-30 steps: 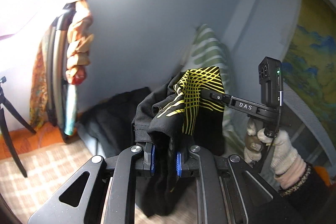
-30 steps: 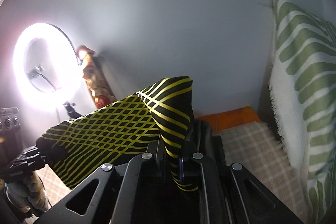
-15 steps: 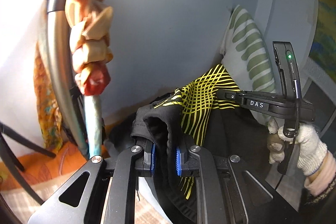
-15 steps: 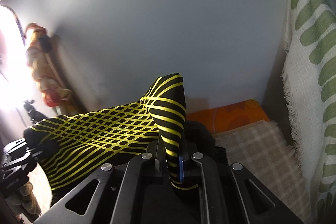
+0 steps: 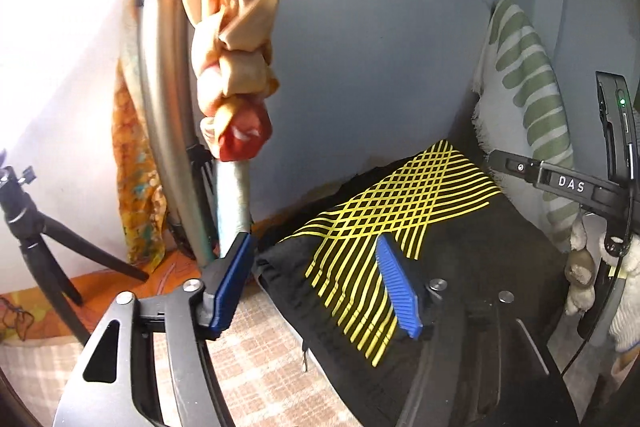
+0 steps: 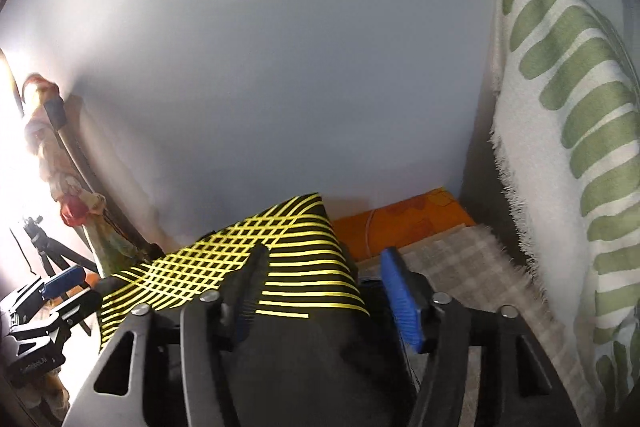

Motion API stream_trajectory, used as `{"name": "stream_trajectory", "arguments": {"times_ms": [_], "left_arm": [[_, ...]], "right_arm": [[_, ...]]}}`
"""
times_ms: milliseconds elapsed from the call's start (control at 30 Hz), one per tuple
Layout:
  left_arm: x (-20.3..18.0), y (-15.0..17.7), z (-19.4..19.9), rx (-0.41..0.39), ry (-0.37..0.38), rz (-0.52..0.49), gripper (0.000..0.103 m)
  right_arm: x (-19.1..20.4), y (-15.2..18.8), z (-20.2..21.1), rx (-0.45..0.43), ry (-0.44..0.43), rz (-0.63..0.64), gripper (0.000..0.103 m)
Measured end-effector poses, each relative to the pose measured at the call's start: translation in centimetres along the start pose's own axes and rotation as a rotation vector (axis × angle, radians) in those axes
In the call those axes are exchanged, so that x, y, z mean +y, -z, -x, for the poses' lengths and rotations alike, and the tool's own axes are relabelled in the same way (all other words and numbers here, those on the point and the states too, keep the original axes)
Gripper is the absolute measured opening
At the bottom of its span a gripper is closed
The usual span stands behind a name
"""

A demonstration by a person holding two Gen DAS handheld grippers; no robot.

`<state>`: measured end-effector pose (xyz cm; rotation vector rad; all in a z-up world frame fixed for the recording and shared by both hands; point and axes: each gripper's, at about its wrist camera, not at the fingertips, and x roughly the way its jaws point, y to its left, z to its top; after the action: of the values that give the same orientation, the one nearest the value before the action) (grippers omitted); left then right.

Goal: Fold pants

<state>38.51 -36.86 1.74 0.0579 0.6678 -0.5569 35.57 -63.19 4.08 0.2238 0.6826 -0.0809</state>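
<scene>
The black pants (image 5: 472, 267) with a yellow criss-cross stripe panel (image 5: 400, 203) lie folded on the checked bed cover, near the wall. My left gripper (image 5: 316, 283) is open just above their left part, blue pads apart, holding nothing. My right gripper (image 6: 324, 291) is open over the striped panel (image 6: 280, 259), also empty. The right gripper's body shows at the right of the left wrist view (image 5: 572, 187), held by a gloved hand. The left gripper shows at the lower left of the right wrist view (image 6: 60, 287).
A green-striped white pillow (image 6: 568, 131) leans against the wall at the right. A knotted orange cloth (image 5: 232, 39) hangs on a curved metal frame at the left. A black tripod (image 5: 36, 227) stands at the far left. The blue-grey wall (image 6: 280, 67) is close behind.
Both grippers have opened and let go of the pants. The pants, held up in the air before, now lie flat on the bed.
</scene>
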Motion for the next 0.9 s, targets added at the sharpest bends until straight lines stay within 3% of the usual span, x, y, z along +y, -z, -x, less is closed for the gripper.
{"name": "stream_trajectory", "arguments": {"times_ms": [100, 433, 500, 900], "left_arm": [[-0.1, 0.2, 1.3, -0.001, 0.006, -0.011, 0.068], [-0.2, 1.0, 8.2, -0.027, 0.052, 0.024, 0.079], [-0.4, 1.3, 9.6, -0.032, 0.051, 0.021, 0.08], [-0.9, 5.2, 18.8, -0.055, 0.056, 0.038, 0.082]], "right_arm": [[-0.4, 0.1, 1.1, -0.011, 0.0, -0.022, 0.079], [1.0, 1.0, 6.9, -0.033, 0.019, -0.03, 0.094], [1.7, 1.2, 9.0, -0.052, 0.031, -0.028, 0.101], [4.8, 5.0, 18.9, -0.083, 0.009, -0.001, 0.103]]}}
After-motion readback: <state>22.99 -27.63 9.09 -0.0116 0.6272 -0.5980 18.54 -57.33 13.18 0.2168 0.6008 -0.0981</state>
